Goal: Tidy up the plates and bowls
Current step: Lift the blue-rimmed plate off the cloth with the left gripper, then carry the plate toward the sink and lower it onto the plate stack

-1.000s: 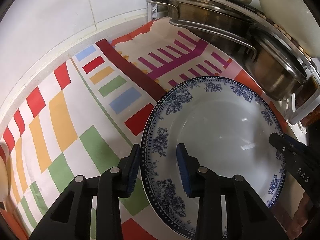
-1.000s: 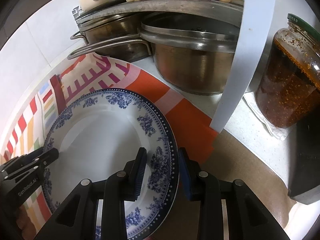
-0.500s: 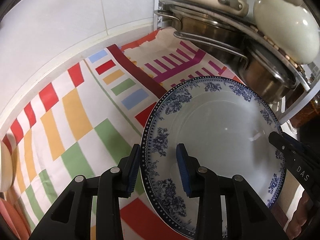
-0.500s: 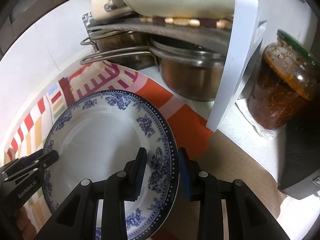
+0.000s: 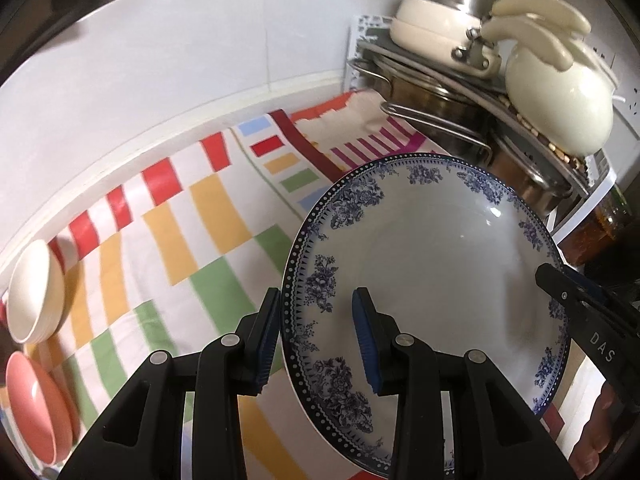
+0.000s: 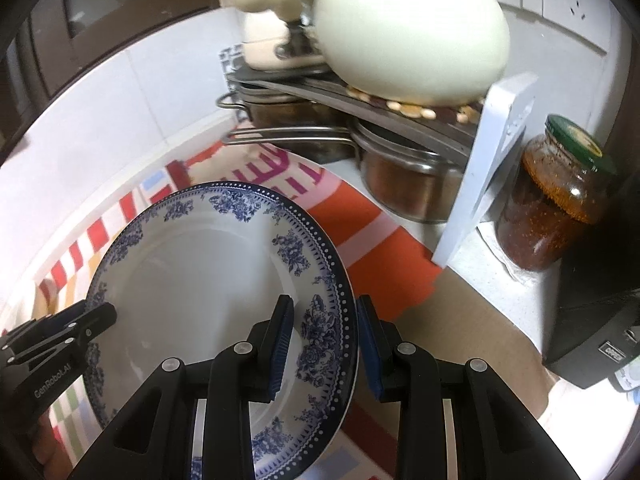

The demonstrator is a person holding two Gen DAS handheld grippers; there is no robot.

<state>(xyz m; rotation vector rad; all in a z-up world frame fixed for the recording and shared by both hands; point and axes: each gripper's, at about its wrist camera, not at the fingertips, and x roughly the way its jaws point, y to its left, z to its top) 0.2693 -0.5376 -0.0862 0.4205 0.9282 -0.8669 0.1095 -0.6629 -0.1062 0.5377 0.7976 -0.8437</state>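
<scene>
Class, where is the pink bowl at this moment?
In the left wrist view, the pink bowl sits at the far lower left on the striped cloth, just below the stacked white bowls.

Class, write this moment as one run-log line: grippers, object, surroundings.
left gripper: shut on plate rim | right gripper: shut on opposite rim | blue-and-white plate: lifted, tilted above striped cloth | pink bowl, cream bowl: left

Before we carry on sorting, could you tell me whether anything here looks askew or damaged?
Nothing looks damaged or spilled. The blue-patterned plate is tilted only because the left gripper and right gripper hold its opposite rims.
</scene>
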